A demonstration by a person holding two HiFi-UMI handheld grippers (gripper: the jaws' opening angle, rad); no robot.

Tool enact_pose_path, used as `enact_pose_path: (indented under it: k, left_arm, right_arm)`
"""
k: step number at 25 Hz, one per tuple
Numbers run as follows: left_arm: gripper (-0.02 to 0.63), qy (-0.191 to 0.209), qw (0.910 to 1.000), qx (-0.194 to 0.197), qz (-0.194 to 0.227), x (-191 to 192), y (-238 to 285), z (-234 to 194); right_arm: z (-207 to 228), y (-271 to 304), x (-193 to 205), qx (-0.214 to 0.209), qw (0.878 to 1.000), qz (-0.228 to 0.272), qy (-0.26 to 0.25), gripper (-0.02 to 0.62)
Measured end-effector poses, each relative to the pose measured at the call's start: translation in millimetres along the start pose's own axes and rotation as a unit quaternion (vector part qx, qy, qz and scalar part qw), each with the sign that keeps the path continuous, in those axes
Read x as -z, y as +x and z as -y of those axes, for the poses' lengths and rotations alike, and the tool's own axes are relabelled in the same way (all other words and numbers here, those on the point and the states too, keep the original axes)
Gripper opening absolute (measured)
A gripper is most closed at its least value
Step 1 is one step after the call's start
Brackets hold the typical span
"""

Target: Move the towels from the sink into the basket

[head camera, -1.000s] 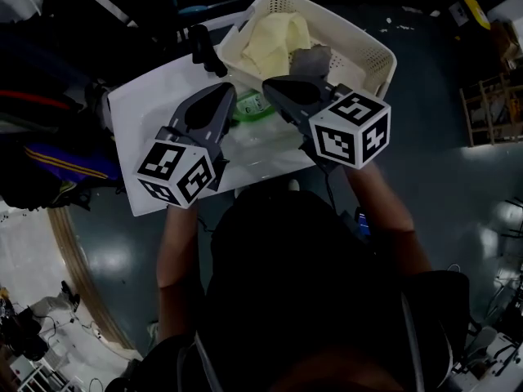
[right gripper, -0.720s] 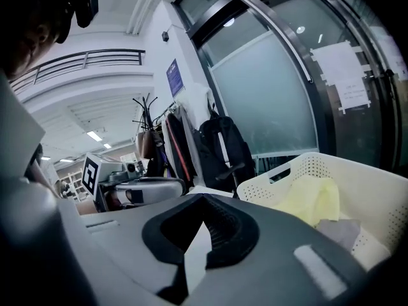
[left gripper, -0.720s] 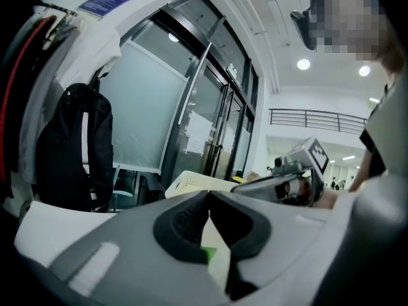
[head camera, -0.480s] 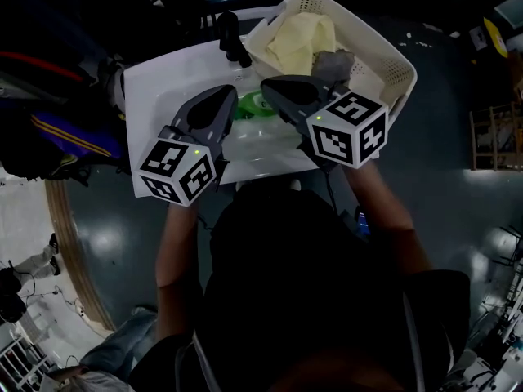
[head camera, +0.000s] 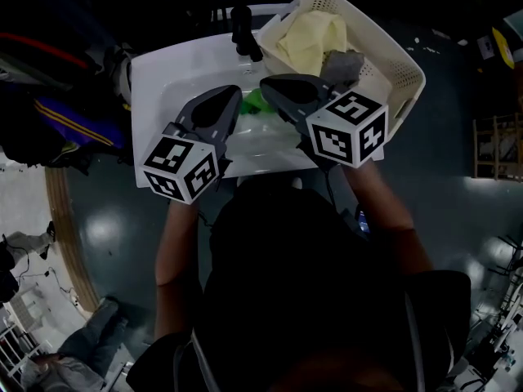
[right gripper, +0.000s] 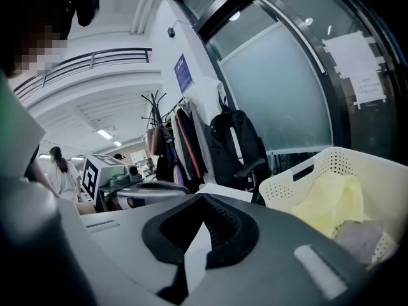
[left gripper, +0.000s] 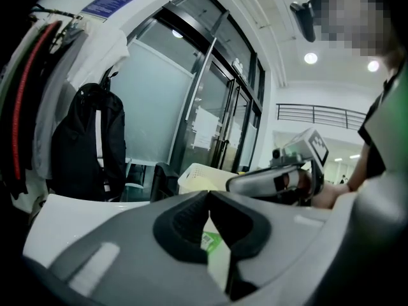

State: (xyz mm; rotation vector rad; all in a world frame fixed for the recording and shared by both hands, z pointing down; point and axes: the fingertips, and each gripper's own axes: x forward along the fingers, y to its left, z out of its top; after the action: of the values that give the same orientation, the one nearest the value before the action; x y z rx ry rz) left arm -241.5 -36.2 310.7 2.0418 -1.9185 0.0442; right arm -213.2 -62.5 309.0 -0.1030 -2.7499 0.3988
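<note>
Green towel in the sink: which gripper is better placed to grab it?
Probably left: the green towel shows just past the left gripper's shut jaws; the right gripper looks toward the basket instead.

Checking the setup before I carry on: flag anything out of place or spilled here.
Nothing looks spilled or damaged. The basket sits at an angle by the sink, with a yellow towel and a grey towel heaped inside. A green item lies in the sink.

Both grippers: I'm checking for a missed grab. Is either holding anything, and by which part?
Nothing is held. The left gripper and the right gripper both have their jaws shut with nothing between them, over the sink.
</note>
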Motion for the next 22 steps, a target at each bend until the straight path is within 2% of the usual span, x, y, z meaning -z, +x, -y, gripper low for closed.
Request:
enact_pose_path:
  k: [22]
  left_arm:
    - [0.009, -0.002, 1.0000, 0.003, -0.002, 0.3, -0.1, 0.1]
  right_arm:
    - [-3.1, -2.8, 5.8, 0.003, 1.000, 0.000, 0.003, -0.002]
